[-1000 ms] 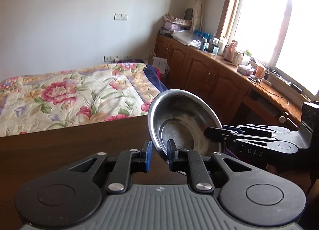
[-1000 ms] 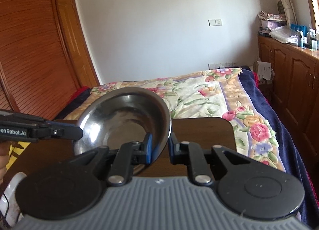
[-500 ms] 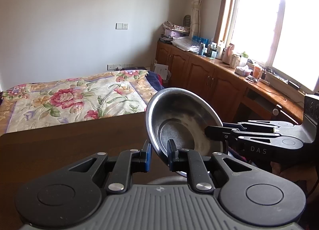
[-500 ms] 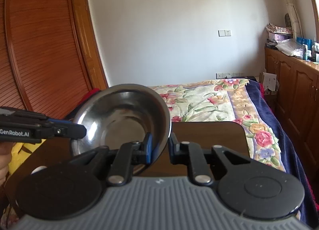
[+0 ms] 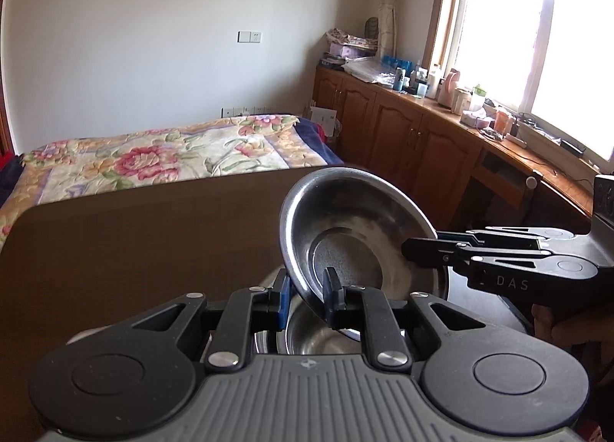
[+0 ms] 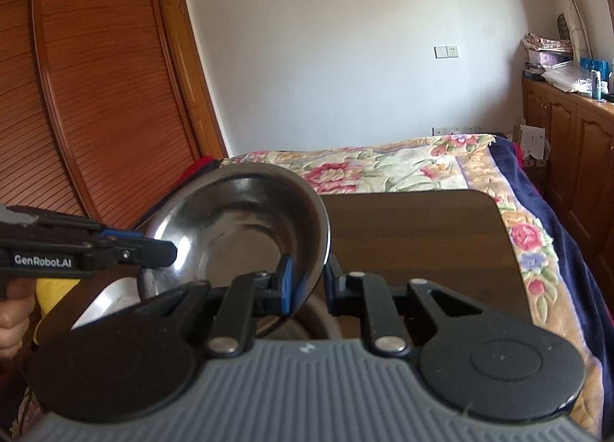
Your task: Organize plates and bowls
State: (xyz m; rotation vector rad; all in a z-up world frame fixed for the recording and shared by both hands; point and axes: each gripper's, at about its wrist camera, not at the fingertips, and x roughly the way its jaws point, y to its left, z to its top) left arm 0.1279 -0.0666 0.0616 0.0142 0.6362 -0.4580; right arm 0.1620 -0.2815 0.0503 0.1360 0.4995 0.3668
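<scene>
The left gripper (image 5: 305,298) pinches the near rim of a steel bowl (image 5: 345,235), with its right finger (image 5: 333,298) inside the bowl and its blue-padded left finger behind the rim; its jaws stand narrow, though not quite as tight as the other pair, and the rim sits between them. The right gripper (image 6: 309,288) clamps the opposite rim of the same bowl, jaws narrow and closed on the thin metal edge, and in the left wrist view it reaches in from the right side with its fingertips on the rim. The bowl is held tilted in the air between both grippers, its hollow facing the left camera, above the near part of a dark wooden table (image 5: 134,242). Directly below it, close to the near edge of the table, lies a second steel bowl (image 5: 311,334), partly hidden by the gripper bodies. A white dish (image 6: 103,302) sits near the left edge of the table in the right wrist view. A hand (image 6: 13,317) grips the left gripper's handle at the frame edge. Beyond the far edge of the table stands a bed with a flowered cover (image 5: 153,158), then wooden cabinets (image 5: 403,135) under a bright window, and a brown wardrobe (image 6: 76,96) on the opposite side.
</scene>
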